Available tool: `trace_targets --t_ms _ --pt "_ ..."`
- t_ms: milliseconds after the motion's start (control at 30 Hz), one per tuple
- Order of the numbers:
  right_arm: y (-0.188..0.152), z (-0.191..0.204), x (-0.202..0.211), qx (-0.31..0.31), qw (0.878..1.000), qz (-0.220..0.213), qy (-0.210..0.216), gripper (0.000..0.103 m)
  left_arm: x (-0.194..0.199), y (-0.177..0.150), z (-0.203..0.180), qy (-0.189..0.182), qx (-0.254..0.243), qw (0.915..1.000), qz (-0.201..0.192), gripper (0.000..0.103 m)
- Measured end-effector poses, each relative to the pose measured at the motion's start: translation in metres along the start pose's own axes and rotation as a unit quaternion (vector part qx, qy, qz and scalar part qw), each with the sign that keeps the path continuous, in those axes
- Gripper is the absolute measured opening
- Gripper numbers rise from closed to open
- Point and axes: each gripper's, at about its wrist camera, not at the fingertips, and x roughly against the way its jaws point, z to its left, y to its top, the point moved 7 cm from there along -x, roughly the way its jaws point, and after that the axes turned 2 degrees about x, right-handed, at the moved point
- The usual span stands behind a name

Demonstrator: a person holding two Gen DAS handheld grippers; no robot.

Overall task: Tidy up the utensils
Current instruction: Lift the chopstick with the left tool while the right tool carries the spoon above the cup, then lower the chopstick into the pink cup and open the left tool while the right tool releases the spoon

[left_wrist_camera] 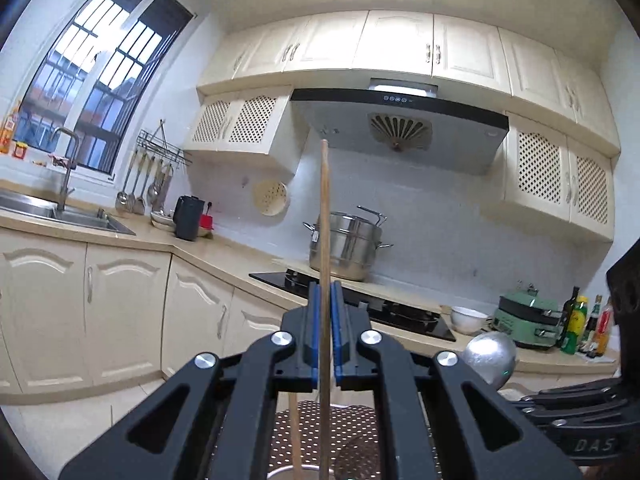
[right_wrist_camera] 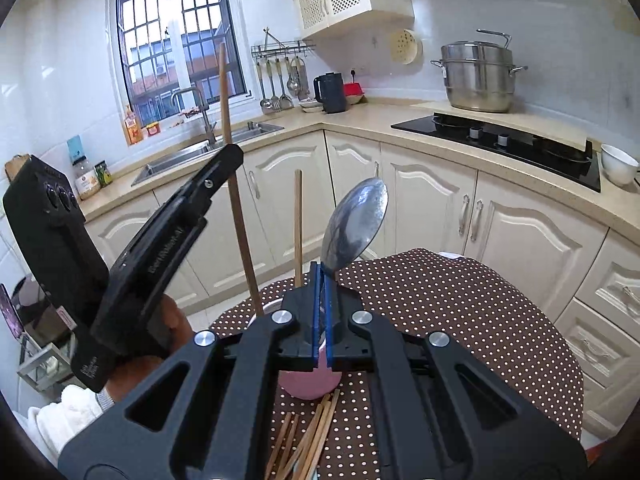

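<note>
My left gripper (left_wrist_camera: 325, 294) is shut on a long wooden chopstick (left_wrist_camera: 325, 208) that stands upright between its blue pads. The right wrist view shows that left gripper (right_wrist_camera: 233, 153) at the left, with the same chopstick (right_wrist_camera: 238, 220) slanting down to the rim of a pink cup (right_wrist_camera: 308, 384). A second chopstick (right_wrist_camera: 298, 228) stands in the cup. My right gripper (right_wrist_camera: 323, 278) is shut on a metal spoon (right_wrist_camera: 356, 224), handle clamped and bowl pointing up, right above the cup. The spoon bowl (left_wrist_camera: 490, 358) also shows at the lower right of the left wrist view.
Several loose chopsticks (right_wrist_camera: 312, 436) lie on the brown polka-dot tablecloth (right_wrist_camera: 440, 320) in front of the cup. Behind are cream cabinets, a counter with a sink (right_wrist_camera: 208, 152), a black hob (right_wrist_camera: 500, 140), a steel steamer pot (right_wrist_camera: 478, 76) and a white bowl (right_wrist_camera: 618, 164).
</note>
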Motion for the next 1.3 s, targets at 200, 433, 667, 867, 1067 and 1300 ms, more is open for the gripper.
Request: trace_targets --t_ms 200,433,667,867,1067,1300 --pt "-0.012 0.002 -0.007 -0.004 1.0 0.01 0.004 0.002 0.001 -0.022 0.003 0.01 -0.024 0.9995 0.016 0.005" --pt "-0.019 0.007 -0.009 -0.008 1.0 0.015 0.0 0.002 0.009 -0.035 0.006 0.011 -0.045 0.9978 0.047 0.006" --pt "-0.022 0.014 -0.013 -0.01 1.0 0.022 -0.005 0.002 0.015 -0.043 0.015 0.018 -0.054 0.9946 0.087 0.034" --pt "-0.024 0.017 -0.016 -0.017 0.999 0.028 -0.007 0.002 0.028 -0.041 0.024 0.031 -0.058 0.9924 0.105 0.049" --pt "-0.027 0.023 -0.019 -0.02 0.999 0.033 -0.015 0.002 0.042 -0.035 0.029 0.038 -0.064 0.9902 0.118 0.055" --pt "-0.029 0.028 -0.023 -0.022 0.999 0.038 -0.024 0.003 0.059 -0.029 0.03 0.041 -0.077 0.9882 0.126 0.063"
